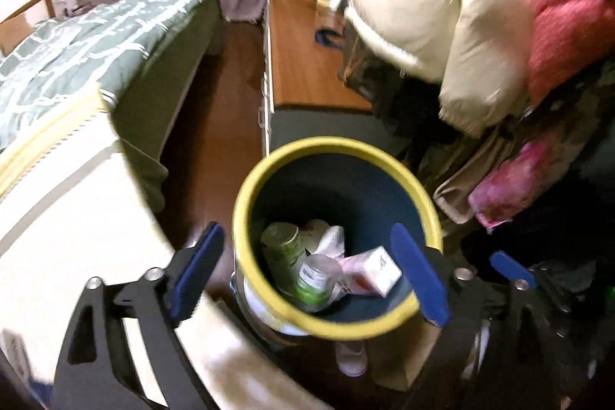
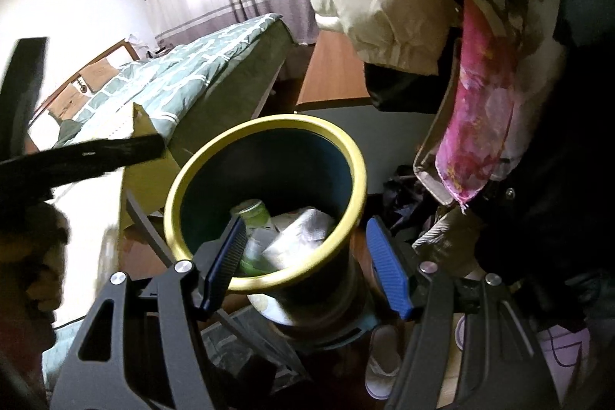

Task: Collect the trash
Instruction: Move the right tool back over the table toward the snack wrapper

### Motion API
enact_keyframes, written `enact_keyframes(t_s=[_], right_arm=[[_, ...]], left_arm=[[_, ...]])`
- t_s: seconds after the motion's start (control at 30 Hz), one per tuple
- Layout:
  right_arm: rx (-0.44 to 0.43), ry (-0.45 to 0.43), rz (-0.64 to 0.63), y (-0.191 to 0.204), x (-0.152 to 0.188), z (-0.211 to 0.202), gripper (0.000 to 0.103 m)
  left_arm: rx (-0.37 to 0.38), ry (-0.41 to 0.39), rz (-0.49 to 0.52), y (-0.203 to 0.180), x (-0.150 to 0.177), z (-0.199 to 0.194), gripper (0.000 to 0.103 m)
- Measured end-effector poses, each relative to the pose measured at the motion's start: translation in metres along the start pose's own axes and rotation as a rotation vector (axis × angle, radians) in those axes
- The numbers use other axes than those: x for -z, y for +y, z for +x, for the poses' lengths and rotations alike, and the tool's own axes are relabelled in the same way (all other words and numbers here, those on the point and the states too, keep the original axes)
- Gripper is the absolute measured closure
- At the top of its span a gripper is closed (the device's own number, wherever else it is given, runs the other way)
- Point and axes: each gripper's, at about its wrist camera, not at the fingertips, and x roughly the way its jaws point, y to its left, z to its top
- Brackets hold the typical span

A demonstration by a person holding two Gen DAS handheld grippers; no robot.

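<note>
A dark blue bin with a yellow rim point(image 1: 246, 187) stands on the floor; it also shows in the right wrist view point(image 2: 361, 175). Inside lie a green can point(image 1: 282, 248), a clear bottle with a green label point(image 1: 315, 279), a white and pink carton point(image 1: 374, 271) and a white plastic bag point(image 1: 330, 237). In the right wrist view I see the green can point(image 2: 255, 212) and a white wrapped packet point(image 2: 303, 237). My left gripper point(image 1: 307, 271) is open and empty above the bin. My right gripper point(image 2: 307, 264) is open and empty over the bin's near rim.
A bed with a green quilt point(image 1: 77, 41) lies to the left. A wooden desk point(image 1: 303, 64) stands behind the bin. Hanging coats, cream point(image 1: 434, 6) and pink point(image 1: 561, 6), crowd the right. White slippers point(image 2: 382, 360) lie on the floor.
</note>
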Motion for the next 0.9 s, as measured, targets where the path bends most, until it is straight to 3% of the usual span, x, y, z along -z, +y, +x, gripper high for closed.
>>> enact_keyframes(t_s=[0.23,0.4,0.63,0.9], right_arm=[[-0.038,-0.011,-0.060,0.031,0.003,-0.010,0.038],[-0.073,-0.011,-0.115,0.061,0.007,-0.014,0.038],[-0.115,-0.007,-0.208,0.112,0.012,-0.021,0.038],[-0.192,0.017,-0.327,0.183,0.030,-0.026,0.038]], left_arm=[[-0.041,-0.159,-0.085,0.036,0.039,-0.111,0.005],[-0.138,-0.266,-0.142,0.071,0.079,-0.188,0.005],[-0.306,-0.374,-0.252,0.120,0.141,-0.266,0.005],[-0.430,-0.445,-0.428,0.181,0.212,-0.331,0.005]])
